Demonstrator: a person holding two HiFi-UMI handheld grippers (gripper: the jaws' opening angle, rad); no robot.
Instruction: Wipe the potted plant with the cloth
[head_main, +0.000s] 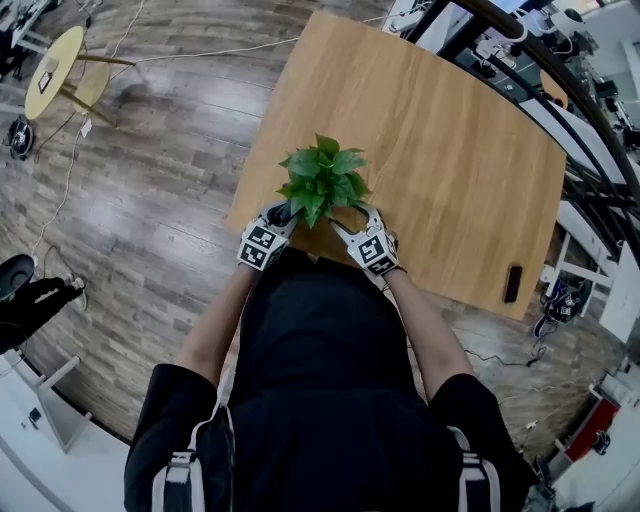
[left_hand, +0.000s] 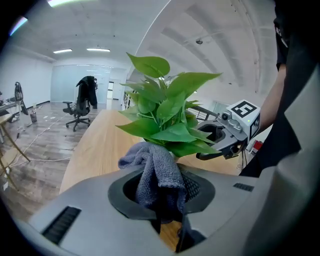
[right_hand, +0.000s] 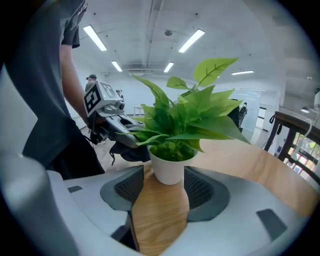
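The potted plant, green leaves in a small white pot, stands on the wooden table near its front edge. My left gripper is shut on a grey-blue cloth, whose bunched top touches the lowest leaves. My right gripper has its jaws on either side of the pot. The right pad lies against the pot and a thin strip of table shows on the left. In the head view the left gripper and right gripper flank the plant.
A small dark object lies near the table's right edge. A round yellow side table stands on the floor at far left, with cables around it. Desks and equipment line the right side.
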